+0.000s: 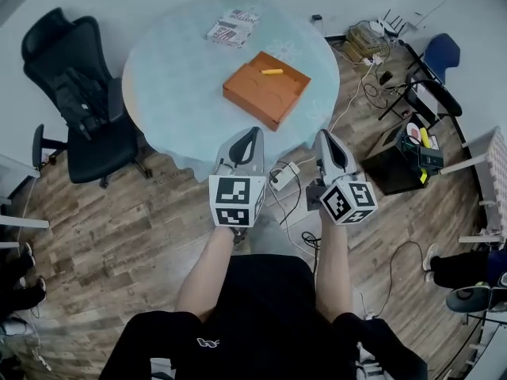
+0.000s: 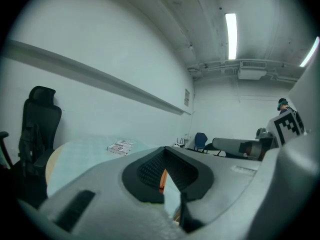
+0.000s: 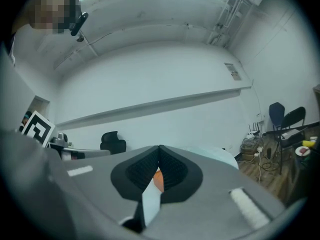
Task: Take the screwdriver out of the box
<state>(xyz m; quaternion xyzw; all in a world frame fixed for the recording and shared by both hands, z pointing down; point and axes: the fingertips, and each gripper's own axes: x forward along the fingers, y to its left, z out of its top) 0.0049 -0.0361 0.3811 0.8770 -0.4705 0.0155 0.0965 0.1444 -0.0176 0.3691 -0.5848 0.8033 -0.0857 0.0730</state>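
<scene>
An orange open box (image 1: pixel 265 88) sits on the round pale table (image 1: pixel 174 77), with a yellow screwdriver (image 1: pixel 272 72) lying inside near its far wall. My left gripper (image 1: pixel 255 131) and right gripper (image 1: pixel 323 134) hover side by side at the table's near edge, short of the box, both pointing at it. Each is shut with nothing held. In the left gripper view the jaws (image 2: pixel 165 149) meet at the tips, and a sliver of the orange box (image 2: pixel 162 180) shows behind them. The right gripper (image 3: pixel 159 147) is likewise shut, with the box (image 3: pixel 158 180) seen through the gap.
A printed booklet (image 1: pixel 234 27) lies at the table's far side. A black office chair (image 1: pixel 79 93) stands left of the table. Cables and a power strip (image 1: pixel 283 175) lie on the wooden floor below the grippers. A black crate (image 1: pixel 404 161) and clutter stand to the right.
</scene>
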